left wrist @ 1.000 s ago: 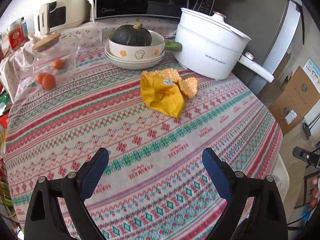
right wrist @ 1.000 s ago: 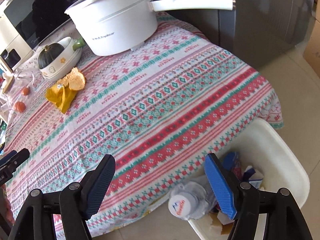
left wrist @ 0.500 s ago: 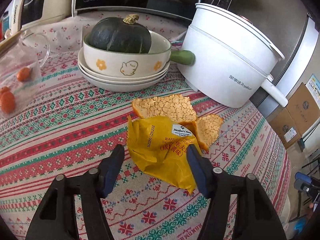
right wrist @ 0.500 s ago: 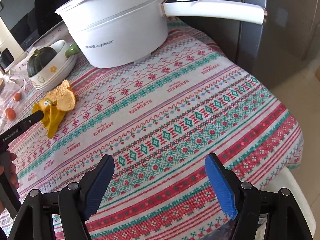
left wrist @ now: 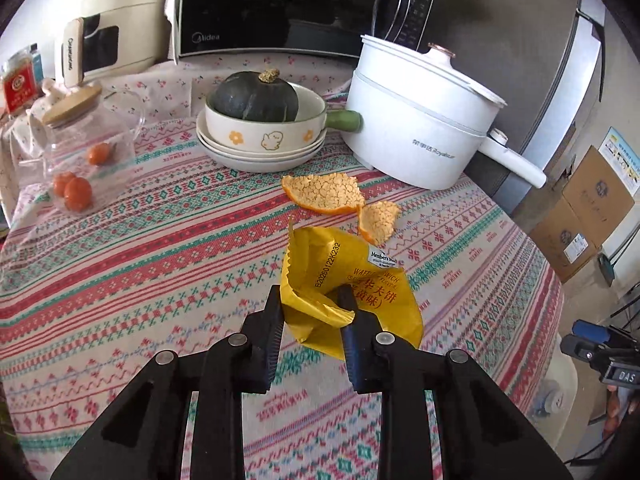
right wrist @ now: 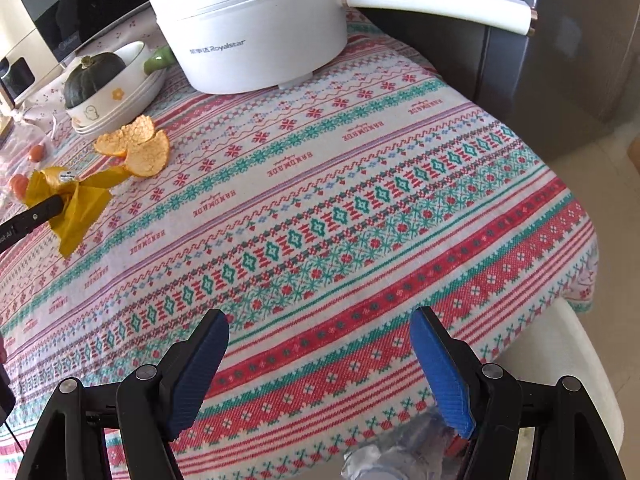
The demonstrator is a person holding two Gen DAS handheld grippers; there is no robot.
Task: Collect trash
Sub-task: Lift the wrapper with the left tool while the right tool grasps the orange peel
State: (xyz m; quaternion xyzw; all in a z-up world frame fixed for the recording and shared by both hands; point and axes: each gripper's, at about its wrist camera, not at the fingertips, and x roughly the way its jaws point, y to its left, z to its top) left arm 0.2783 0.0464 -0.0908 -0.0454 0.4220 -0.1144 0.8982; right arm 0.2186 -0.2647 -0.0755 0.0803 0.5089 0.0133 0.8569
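My left claw (left wrist: 310, 300) is clamped tight on the yellow wrapper (left wrist: 344, 276), pinching a crumpled fold near its lower edge so the whole bag should come up in one piece. The wrapper sits mid-tabletop (left wrist: 140, 240), just this side of two orange peels (left wrist: 322, 193), which look like the next trash. My right claw (right wrist: 320, 364) hangs wide open and empty above the tabletop's near edge, right over the white bin (right wrist: 592, 364), I reckon to stay clear of the drop. Beyond the peels, the white pot (left wrist: 416, 120) and the bowl with the squash (left wrist: 256, 96) crowd the back; nothing blocks the route to the bin.
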